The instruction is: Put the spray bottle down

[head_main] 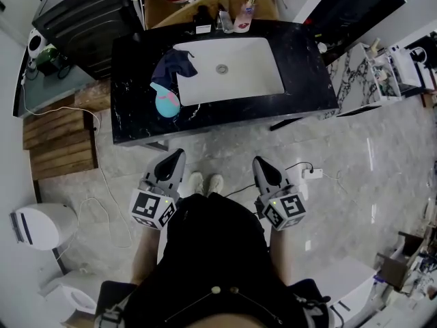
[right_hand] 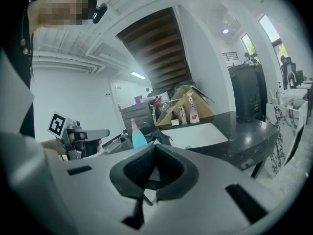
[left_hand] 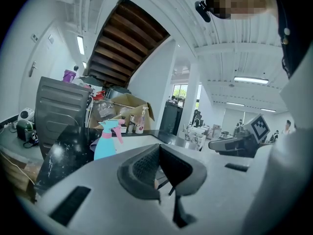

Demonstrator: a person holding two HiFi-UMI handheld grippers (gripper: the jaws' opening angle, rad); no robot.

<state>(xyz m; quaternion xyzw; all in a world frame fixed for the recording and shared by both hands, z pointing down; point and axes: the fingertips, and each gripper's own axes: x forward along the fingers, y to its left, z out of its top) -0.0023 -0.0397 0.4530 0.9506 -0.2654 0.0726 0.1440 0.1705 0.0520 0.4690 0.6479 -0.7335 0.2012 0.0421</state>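
Note:
The spray bottle, turquoise with a pink trigger, stands upright on the black counter just left of the white sink, beside a dark blue cloth. It also shows as the spray bottle in the left gripper view and the spray bottle in the right gripper view. My left gripper and right gripper hang side by side in front of the counter, well short of the bottle. Both are shut with nothing in them. The left gripper and right gripper point toward the counter.
Soap bottles and a cardboard box sit behind the sink. A dark grey cabinet stands at the left, a wooden pallet and a white appliance on the floor, and a marble shelf unit at the right. A power strip lies near my feet.

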